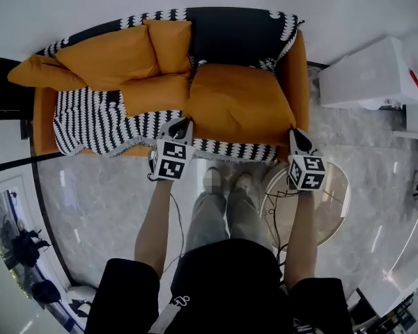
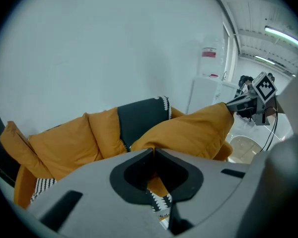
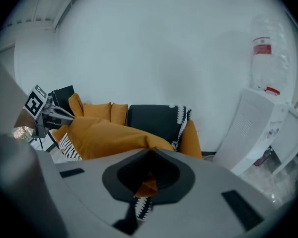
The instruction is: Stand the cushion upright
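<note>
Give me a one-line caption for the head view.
Left gripper and right gripper pinch the front corners of a large orange fabric cushion on a black-and-white-draped sofa.

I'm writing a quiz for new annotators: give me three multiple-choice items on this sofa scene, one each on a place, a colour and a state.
1. Where on the sofa is the big cushion, in the head view? A left end; B right end; C atop the backrest.
2. What colour is it? A orange; B green; C white.
3. How are the left gripper's jaws? A wide open; B out of view; C closed on the cushion's corner.
Key: B, it fills the right seat; A, its fabric is orange; C, they pinch orange fabric.
</note>
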The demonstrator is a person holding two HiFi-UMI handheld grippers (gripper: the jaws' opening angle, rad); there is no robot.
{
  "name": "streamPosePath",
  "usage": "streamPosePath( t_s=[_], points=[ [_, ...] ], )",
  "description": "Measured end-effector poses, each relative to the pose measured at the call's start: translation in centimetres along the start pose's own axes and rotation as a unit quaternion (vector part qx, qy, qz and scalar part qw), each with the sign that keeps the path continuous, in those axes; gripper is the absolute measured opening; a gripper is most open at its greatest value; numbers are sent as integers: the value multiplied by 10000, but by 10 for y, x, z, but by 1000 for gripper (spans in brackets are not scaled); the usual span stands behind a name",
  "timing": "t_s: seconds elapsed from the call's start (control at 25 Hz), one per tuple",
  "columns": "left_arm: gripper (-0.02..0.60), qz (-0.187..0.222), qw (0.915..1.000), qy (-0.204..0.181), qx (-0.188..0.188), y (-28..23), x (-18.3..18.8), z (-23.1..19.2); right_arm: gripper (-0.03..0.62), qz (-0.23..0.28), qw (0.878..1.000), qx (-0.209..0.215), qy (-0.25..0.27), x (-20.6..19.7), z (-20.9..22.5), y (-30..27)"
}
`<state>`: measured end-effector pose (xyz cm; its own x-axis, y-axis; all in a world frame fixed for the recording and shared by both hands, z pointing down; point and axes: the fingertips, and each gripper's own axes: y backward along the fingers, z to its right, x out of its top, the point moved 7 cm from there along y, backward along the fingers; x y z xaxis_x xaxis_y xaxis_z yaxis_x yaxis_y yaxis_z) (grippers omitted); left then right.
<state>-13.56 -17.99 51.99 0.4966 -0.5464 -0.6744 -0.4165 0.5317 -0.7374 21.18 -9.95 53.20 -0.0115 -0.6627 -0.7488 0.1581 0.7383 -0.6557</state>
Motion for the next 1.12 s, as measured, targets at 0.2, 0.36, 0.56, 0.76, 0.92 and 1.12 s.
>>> streamPosePath(
  t_s=[0.2,0.36,0.56,0.76,0.92,1.12],
  points=[
    [20,335,9994,-51,22,-20,38,-28,15,317,9995,-20,17,45,13,-24],
    [20,522,9986,-102,71,-36,69,-46,15,501,9986,-74,135,78,25,-43],
    [20,836,9962,-227,102,-59,110,-71,15,696,9972,-233,164,120,39,-73],
    [20,996,9944,-267,249,-85,143,-94,15,805,9957,-369,283,157,52,-102],
    [20,1113,9923,-349,414,-106,170,-114,15,915,9937,-470,443,186,62,-131],
    [20,1174,9894,-564,636,-132,194,-135,15,947,9924,-593,519,214,70,-163]
  ],
)
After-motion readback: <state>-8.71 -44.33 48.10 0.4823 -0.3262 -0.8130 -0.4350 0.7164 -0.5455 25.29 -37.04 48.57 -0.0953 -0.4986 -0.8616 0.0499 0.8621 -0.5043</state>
